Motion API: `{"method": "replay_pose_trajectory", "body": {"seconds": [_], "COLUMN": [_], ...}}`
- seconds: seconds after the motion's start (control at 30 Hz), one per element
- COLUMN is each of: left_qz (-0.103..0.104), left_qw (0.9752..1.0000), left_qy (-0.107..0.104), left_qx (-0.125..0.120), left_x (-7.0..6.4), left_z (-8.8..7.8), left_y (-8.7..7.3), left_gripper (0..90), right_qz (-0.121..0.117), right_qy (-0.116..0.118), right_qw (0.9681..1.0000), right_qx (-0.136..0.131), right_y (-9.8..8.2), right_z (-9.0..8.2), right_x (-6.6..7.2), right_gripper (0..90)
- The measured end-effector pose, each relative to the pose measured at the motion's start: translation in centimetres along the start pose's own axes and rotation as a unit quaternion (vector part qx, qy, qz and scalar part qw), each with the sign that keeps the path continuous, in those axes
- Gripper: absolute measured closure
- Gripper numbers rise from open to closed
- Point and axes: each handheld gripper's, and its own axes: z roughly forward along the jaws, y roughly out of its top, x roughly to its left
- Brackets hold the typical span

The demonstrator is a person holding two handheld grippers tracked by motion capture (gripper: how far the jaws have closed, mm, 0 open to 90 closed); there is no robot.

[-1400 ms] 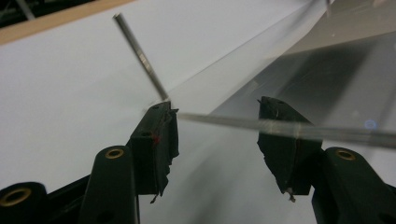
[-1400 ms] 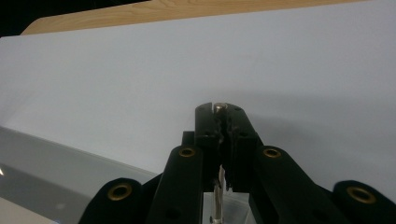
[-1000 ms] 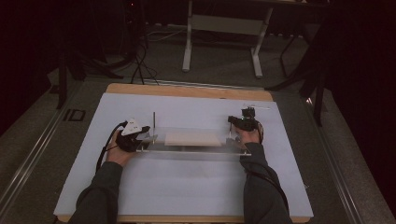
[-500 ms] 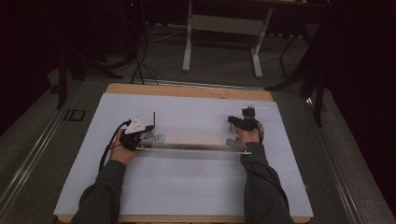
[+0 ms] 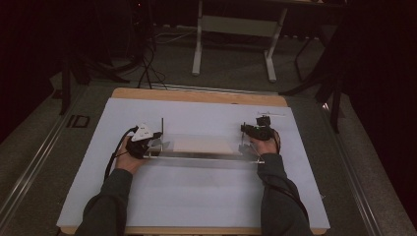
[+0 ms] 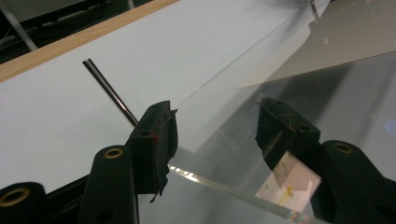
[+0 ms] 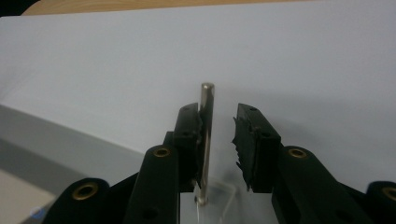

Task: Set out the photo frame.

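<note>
In the high view, the person is working at both ends of a clear panel (image 5: pixel 201 145) lying on the white-covered table (image 5: pixel 196 196). The left gripper (image 5: pixel 150 142) is sitting at the panel's left end, beside an upright rod (image 5: pixel 162 127). The right gripper (image 5: pixel 248 135) is sitting at the panel's right end.

In the left gripper view, the left gripper (image 6: pixel 217 126) is standing released, its jaws spread wide with the panel's (image 6: pixel 327 93) near edge running between them and neither pad pressing on it. The rod (image 6: pixel 109 93) is rising just beyond the panel's corner, past one jaw.

In the right gripper view, the right gripper (image 7: pixel 219 126) is letting go. Its jaws have just been opening, and a metal pin (image 7: pixel 206 121) is standing between them at the panel's right end, leaning against one pad and clear of the other.

The step looks like releasing the pin once seated. To do it well, widen the jaws until both pads are free. Then draw straight back along the jaw line, so the pad touching the pin is not dragging it sideways or tilting the panel.
</note>
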Motion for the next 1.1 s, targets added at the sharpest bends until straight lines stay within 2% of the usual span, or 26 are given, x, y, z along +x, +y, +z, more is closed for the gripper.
{"method": "replay_pose_trajectory", "body": {"seconds": [0.07, 0.13, 0.27, 0.3, 0.33, 0.4, 0.43, 0.53, 0.67, 0.7, 0.77, 0.8, 0.83, 0.87, 0.9, 0.97, 1.1], "left_qz": [0.0, -0.001, -0.003, -0.003, -0.003, -0.003, -0.004, -0.006, -0.01, -0.011, -0.015, -0.015, -0.016, -0.018, -0.019, -0.019, -0.022], "left_qw": [1.0, 1.0, 1.0, 1.0, 1.0, 1.0, 1.0, 1.0, 0.9999, 0.9998, 0.9997, 0.9997, 0.9997, 0.9996, 0.9995, 0.9995, 0.9993], "left_qy": [0.0, 0.0, -0.001, -0.001, -0.002, -0.002, -0.004, -0.005, -0.008, -0.008, -0.013, -0.013, -0.015, -0.016, -0.018, -0.018, -0.022], "left_qx": [0.0, 0.0, 0.001, 0.001, 0.003, 0.004, 0.005, 0.006, 0.009, 0.011, 0.014, 0.014, 0.015, 0.016, 0.018, 0.019, 0.021], "left_x": [0.0, 0.0, 0.1, 0.1, 0.1, 0.1, 0.2, 0.2, 0.3, 0.4, 0.6, 0.6, 0.6, 0.7, 0.8, 0.8, 1.0], "left_z": [0.0, 0.0, 0.0, 0.0, 0.0, 0.0, 0.0, 0.0, 0.0, 0.0, 0.0, 0.0, 0.0, 0.0, 0.0, 0.0, 0.0], "left_y": [0.0, 0.0, 0.1, 0.1, 0.1, 0.2, 0.2, 0.3, 0.4, 0.5, 0.7, 0.7, 0.7, 0.8, 0.9, 0.9, 1.0], "left_gripper": [44.6, 44.6, 44.6, 44.6, 44.6, 44.6, 44.6, 44.7, 44.7, 44.7, 44.9, 45.0, 45.0, 45.1, 45.1, 45.2, 45.3], "right_qz": [-0.005, -0.024, -0.036, -0.036, -0.05, -0.057, -0.079, -0.098, -0.126, -0.126, -0.144, -0.152, -0.152, -0.17, -0.178, -0.184, -0.2], "right_qy": [0.0, 0.004, 0.012, 0.012, 0.001, 0.001, -0.006, -0.004, 0.004, 0.004, 0.017, 0.023, 0.023, 0.035, 0.037, 0.042, 0.066], "right_qw": [1.0, 0.9997, 0.9988, 0.9988, 0.9981, 0.9977, 0.9962, 0.9947, 0.9919, 0.9919, 0.9895, 0.988, 0.988, 0.9848, 0.9833, 0.9821, 0.9776], "right_qx": [-0.001, -0.008, -0.029, -0.029, -0.035, -0.038, -0.036, -0.031, -0.015, -0.015, -0.003, -0.002, -0.002, 0.0, -0.001, -0.001, -0.012], "right_y": [-0.1, -0.5, -0.9, -0.9, -1.2, -1.3, -1.7, -2.4, -3.5, -3.5, -4.3, -4.5, -4.5, -4.8, -4.9, -5.0, -4.8], "right_z": [-0.2, -1.1, -2.8, -2.8, -3.8, -4.2, -5.1, -5.8, -5.9, -5.9, -5.6, -5.5, -5.5, -5.2, -5.1, -5.0, -4.5], "right_x": [-0.1, -0.3, -0.8, -0.8, -1.1, -1.2, -1.4, -1.7, -1.6, -1.6, -1.4, -1.3, -1.3, -0.9, -0.7, -0.5, 0.5], "right_gripper": [68.2, 68.0, 68.3, 68.3, 68.7, 68.7, 68.7, 68.5, 68.5, 68.5, 67.7, 66.6, 66.6, 63.6, 61.6, 60.5, 54.9]}}
